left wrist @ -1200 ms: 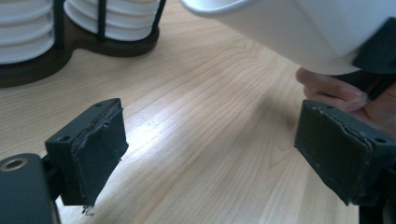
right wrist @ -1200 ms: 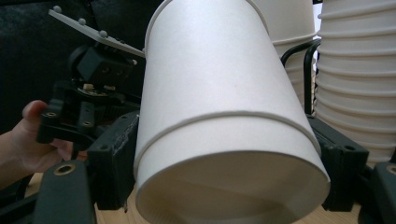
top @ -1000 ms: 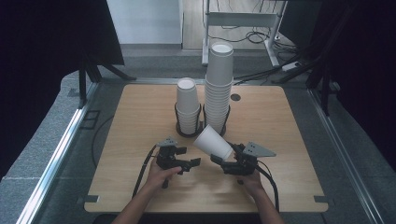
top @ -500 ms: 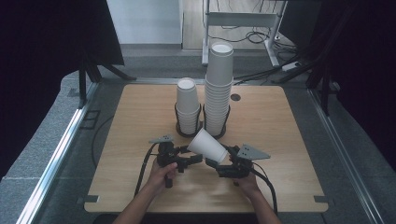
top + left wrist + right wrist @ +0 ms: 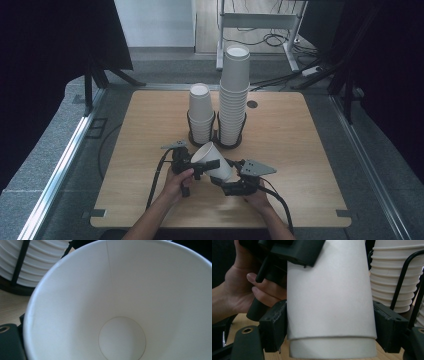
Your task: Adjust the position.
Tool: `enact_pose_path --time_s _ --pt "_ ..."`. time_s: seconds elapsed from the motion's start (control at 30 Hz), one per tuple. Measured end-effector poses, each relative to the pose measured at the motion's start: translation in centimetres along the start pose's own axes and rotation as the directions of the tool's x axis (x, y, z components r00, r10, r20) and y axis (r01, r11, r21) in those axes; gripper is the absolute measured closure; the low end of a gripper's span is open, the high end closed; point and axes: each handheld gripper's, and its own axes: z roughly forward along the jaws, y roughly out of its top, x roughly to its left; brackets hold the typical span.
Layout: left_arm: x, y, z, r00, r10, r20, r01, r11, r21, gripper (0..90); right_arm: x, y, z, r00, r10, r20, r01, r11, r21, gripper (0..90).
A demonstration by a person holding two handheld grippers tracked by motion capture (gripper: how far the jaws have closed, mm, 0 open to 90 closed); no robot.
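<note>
A white paper cup (image 5: 212,160) lies tilted between my two grippers near the table's front, mouth toward the left one. My right gripper (image 5: 223,176) is shut on its base end. In the right gripper view both black jaws press the cup's (image 5: 329,290) sides, and a step runs around the wall just below them. My left gripper (image 5: 196,162) sits at the cup's rim. Its jaws have just been opening, and one lies against the outer wall. Whether they pinch the rim is hidden. The left gripper view looks straight into the cup (image 5: 125,302).
Two stacks of white cups stand in black wire holders mid-table: a short stack (image 5: 201,112) and a tall stack (image 5: 234,95), close behind the held cup. The wooden table (image 5: 300,140) has bare room left and right. Cables trail from both grippers toward the front edge.
The right gripper has carried the cup left and slightly down, bringing its mouth up to the left gripper. The left hand has stayed about where it was.
</note>
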Motion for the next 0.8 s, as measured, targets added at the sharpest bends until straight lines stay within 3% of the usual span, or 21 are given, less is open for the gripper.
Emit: enact_pose_path --time_s 0.8 --pt "-0.19 -0.24 0.07 0.9989 0.048 -0.004 -0.048 0.9988 -0.009 12.0 -0.19 -0.03 -0.13 0.9998 -0.021 0.005 0.020 0.999 0.040 21.2"
